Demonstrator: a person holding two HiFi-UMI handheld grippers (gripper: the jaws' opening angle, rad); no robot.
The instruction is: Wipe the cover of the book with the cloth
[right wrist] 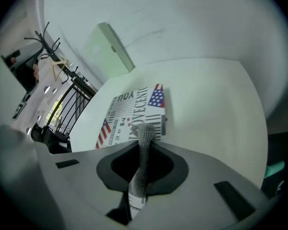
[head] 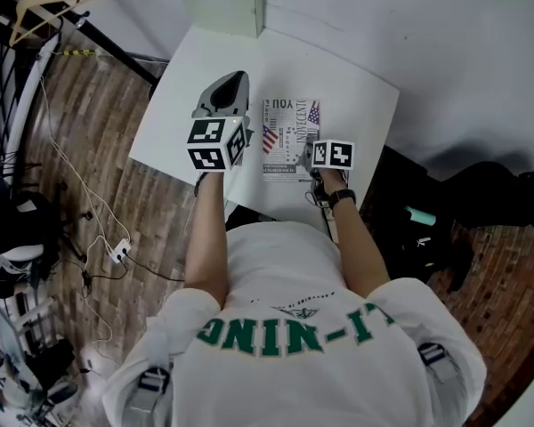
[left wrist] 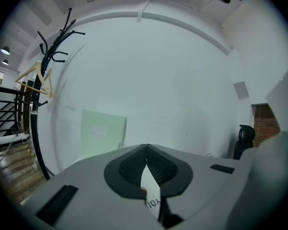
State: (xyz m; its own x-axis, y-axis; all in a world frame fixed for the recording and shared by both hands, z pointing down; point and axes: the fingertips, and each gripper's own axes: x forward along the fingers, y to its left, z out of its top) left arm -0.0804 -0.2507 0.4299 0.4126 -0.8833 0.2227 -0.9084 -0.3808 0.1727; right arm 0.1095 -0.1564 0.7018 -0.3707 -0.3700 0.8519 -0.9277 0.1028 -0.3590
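Both bare forearms reach forward from the torso. The grey plastic left gripper (left wrist: 146, 150) is held high and level, its jaws pressed together at the tips with nothing between them. The matching right gripper (right wrist: 145, 140) tilts downward, jaws clamped on a grey knitted cloth (right wrist: 140, 171).

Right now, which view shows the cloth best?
The right gripper view: the grey cloth stands pinched between the right gripper's jaws, over the book. The head view hides it behind that gripper; the left gripper view shows none of it.
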